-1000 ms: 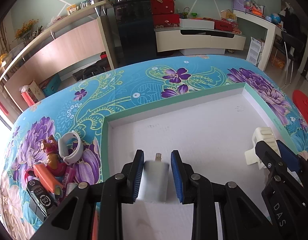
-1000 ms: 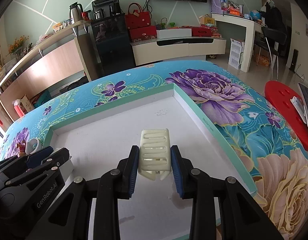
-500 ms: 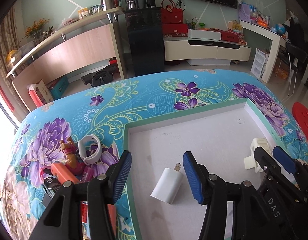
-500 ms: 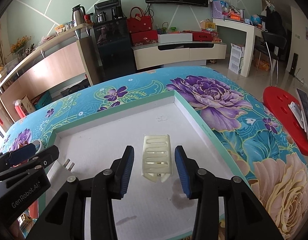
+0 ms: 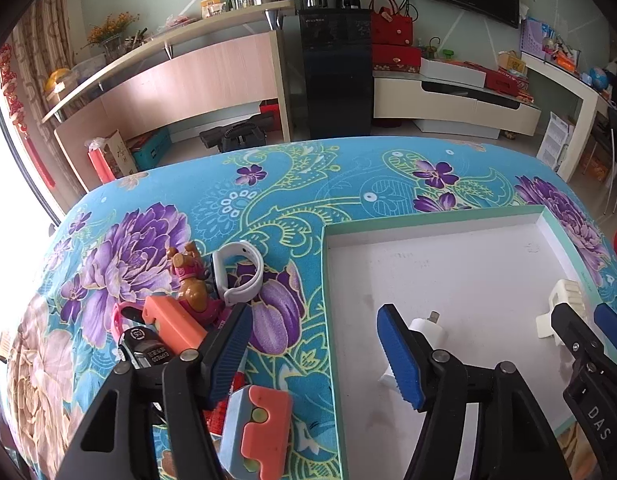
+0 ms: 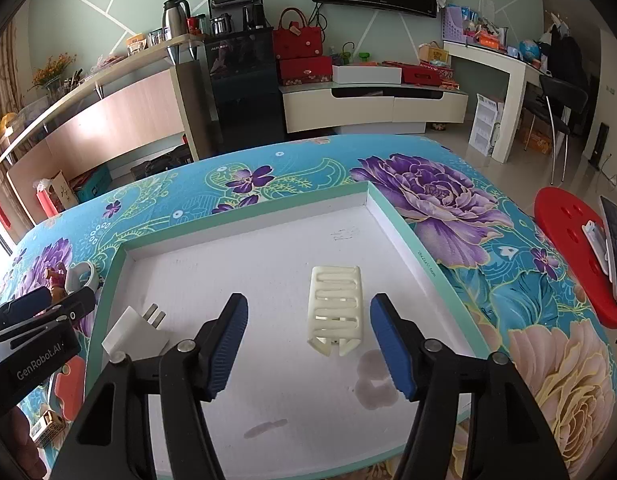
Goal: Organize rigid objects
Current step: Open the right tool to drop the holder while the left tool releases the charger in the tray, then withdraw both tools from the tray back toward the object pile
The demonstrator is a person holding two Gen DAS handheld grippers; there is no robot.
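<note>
A shallow white tray [image 6: 244,240] with a green rim sits on the flowered desk [image 6: 448,200] and holds 2 things: a white charger [image 6: 132,332] near its left wall and a cream slotted rack [image 6: 336,308] toward the right. Both lie free. The left gripper [image 5: 312,348] and right gripper [image 6: 308,340] have just been opening; their jaws stand wide, holding nothing. Toys [image 5: 188,280] lie outside the tray.

Both grippers have let go. The left gripper [image 5: 316,350] has just been opening and slid left, its white charger [image 6: 134,330] now lying free in the tray [image 6: 244,226]. The right gripper [image 6: 308,344] has just been opening too, the cream slotted rack [image 6: 336,306] resting untouched between its jaws.
</note>
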